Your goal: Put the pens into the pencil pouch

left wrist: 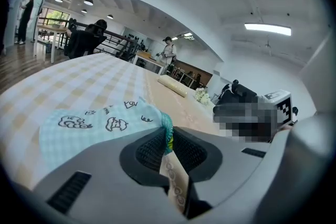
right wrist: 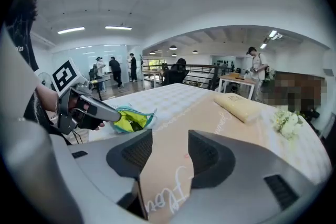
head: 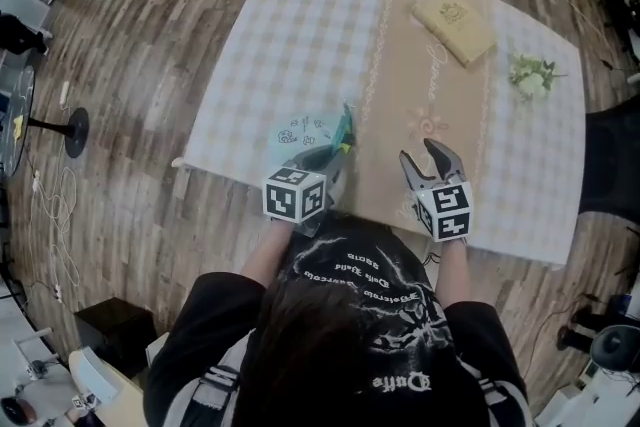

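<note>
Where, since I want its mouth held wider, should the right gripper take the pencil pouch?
Probably the free teal zipper rim, opposite the left gripper's pinch, approached from the right in the head view. The pencil pouch's mouth gapes toward the open right gripper, yellow-green lining showing, so that thin edge suits the jaws.

Pale blue doodled pencil pouch (head: 300, 130), open-mouthed, near table (head: 300, 15) edge

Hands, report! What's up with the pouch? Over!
Left gripper shut on pouch rim, pouch gaping open. Right gripper open, empty. No loose pens in sight. Book and flowers far off, not in the way.
</note>
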A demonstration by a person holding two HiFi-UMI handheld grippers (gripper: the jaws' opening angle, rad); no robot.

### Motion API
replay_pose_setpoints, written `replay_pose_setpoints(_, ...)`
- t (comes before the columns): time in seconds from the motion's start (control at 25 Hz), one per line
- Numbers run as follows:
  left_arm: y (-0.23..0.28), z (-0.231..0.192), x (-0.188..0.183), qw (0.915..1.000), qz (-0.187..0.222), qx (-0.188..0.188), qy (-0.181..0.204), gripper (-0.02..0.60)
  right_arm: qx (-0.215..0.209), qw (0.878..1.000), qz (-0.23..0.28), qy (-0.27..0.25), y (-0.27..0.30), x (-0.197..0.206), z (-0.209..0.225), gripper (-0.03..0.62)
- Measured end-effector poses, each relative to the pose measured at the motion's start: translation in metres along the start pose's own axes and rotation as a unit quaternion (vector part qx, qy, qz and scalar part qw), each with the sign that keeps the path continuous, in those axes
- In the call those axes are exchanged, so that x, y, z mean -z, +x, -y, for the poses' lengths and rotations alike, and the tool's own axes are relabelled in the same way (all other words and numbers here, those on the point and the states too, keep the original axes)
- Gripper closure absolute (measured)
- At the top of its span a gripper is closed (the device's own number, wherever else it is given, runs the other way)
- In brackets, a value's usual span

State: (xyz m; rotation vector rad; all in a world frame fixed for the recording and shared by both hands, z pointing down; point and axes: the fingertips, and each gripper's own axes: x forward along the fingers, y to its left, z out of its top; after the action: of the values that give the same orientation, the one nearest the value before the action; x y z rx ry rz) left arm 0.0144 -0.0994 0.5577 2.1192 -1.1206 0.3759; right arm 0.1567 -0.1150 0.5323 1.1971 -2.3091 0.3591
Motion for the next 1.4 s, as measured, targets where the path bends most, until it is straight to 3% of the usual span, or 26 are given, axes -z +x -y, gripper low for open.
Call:
replay_pose_setpoints(0.24,0.026,-0.004,-0.001,0.9993,-0.021,-0.011,-0.030,0.531,0.030,0.998,-0.005,0.051,-0.002,0.015,0.031,0.372)
replay_pose_setpoints(0.4,0.043,0.001,0.001,0.9977,-0.053,0.011,-0.041,0.501,0.038,0.997,-0.010,0.063,0.004,0.013,0.047,0.372)
replay_pose_setpoints(0.64,0.017,0.017,0.037,0.9977,-0.061,0.026,-0.016,0.391,0.047,0.996,0.000,0.075,-0.018,0.034,0.021,0.368)
replay_pose_setpoints(0.76,0.010,0.026,0.037,0.9977,-0.055,0.039,0.003,0.376,0.051,0.996,0.011,0.077,-0.020,0.035,0.017,0.367)
replay_pose_setpoints(1.08,-0.018,0.054,-0.002,0.9916,0.059,0.092,0.069,0.374,0.090,0.991,0.061,0.083,-0.038,0.031,0.027,0.367)
replay_pose_setpoints(1.2,-0.028,0.051,-0.014,0.9885,0.093,0.076,0.093,0.385,0.109,0.987,0.072,0.088,-0.048,0.034,0.037,0.367)
replay_pose_setpoints(1.28,-0.037,0.048,-0.025,0.9842,0.115,0.067,0.116,0.451,0.121,0.986,0.075,0.085,-0.055,0.035,0.047,0.367)
replay_pose_setpoints(1.4,-0.042,0.033,-0.046,0.9822,0.137,0.048,0.120,0.456,0.148,0.983,0.072,0.076,-0.064,0.035,0.071,0.392)
